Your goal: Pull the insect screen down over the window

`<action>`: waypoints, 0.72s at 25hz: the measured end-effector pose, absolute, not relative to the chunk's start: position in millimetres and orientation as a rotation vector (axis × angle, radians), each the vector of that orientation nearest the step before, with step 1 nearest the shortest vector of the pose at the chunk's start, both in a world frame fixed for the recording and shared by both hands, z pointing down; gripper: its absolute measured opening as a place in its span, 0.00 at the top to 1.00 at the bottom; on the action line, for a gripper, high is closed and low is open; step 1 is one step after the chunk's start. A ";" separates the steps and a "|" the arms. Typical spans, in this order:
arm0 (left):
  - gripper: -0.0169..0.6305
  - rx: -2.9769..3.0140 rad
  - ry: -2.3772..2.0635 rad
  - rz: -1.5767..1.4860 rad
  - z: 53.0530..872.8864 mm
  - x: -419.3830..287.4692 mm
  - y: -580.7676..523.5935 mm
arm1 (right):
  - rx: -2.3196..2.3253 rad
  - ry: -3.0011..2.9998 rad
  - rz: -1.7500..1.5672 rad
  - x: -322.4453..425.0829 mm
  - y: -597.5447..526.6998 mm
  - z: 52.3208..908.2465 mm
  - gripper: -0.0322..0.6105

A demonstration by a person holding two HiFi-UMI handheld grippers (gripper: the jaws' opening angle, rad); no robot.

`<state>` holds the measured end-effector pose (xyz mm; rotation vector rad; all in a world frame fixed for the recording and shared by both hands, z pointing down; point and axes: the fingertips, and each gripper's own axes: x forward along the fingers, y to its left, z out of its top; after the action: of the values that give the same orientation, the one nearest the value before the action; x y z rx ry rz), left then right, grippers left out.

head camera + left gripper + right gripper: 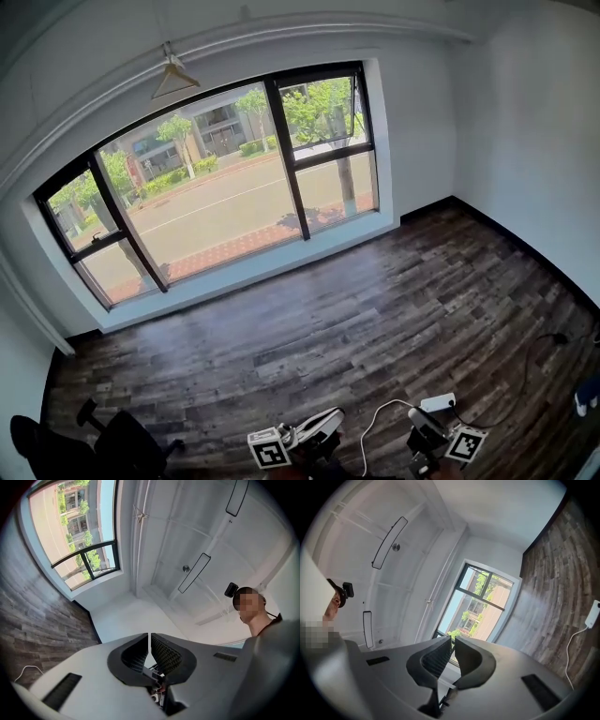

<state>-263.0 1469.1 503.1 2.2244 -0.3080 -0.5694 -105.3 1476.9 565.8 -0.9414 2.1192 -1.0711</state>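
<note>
A wide window (pixel 220 178) with dark frames fills the far wall, and the street shows through all its panes. No screen is visible over the glass. A pale triangular hanger-like piece (pixel 174 77) hangs from the rail above the window. My left gripper (pixel 319 427) and right gripper (pixel 424 424) sit low at the bottom edge of the head view, far from the window. In the left gripper view the left gripper (pixel 149 641) is shut with nothing in it and tilts up at the ceiling. The right gripper (pixel 453 644) is shut and empty too, with the window (pixel 480 604) beyond it.
Dark wood flooring (pixel 356 309) lies between me and the window. A black office chair (pixel 112 445) stands at the lower left. A white power adapter (pixel 437 403) with its cable lies near my right gripper. A black cable (pixel 534 361) runs along the right.
</note>
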 end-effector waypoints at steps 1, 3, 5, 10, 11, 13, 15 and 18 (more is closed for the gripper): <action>0.96 2.220 -0.295 -0.573 504.3 -258.3 1459.0 | -0.949 2.124 -1.057 -101.6 1470.1 563.5 0.94; 0.96 2.213 -0.273 -0.588 505.7 -253.6 1434.9 | -0.965 2.137 -1.035 -98.3 1450.5 558.9 0.94; 0.96 2.205 -0.251 -0.608 508.2 -254.4 1403.1 | -0.996 2.152 -1.025 -99.1 1421.9 557.3 0.94; 0.96 2.174 -0.188 -0.630 507.1 -268.4 1303.9 | -1.068 2.161 -1.028 -113.6 1320.3 548.9 0.94; 0.96 2.171 -0.182 -0.639 504.3 -276.9 1284.6 | -1.075 2.168 -1.026 -122.0 1299.5 544.1 0.94; 0.96 2.170 -0.183 -0.662 498.0 -299.1 1246.5 | -1.082 2.201 -1.019 -144.7 1259.0 535.3 0.94; 0.96 2.168 -0.193 -0.676 494.5 -321.8 1210.3 | -1.075 2.230 -1.025 -169.4 1222.1 529.6 0.94; 0.96 2.161 -0.216 -0.672 496.7 -350.9 1163.1 | -1.055 2.252 -1.034 -204.7 1180.0 527.6 0.94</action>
<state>-350.9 1163.1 496.7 2.1611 -0.2156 -0.6717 -204.7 1180.0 527.6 -1.0552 2.2524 -1.0341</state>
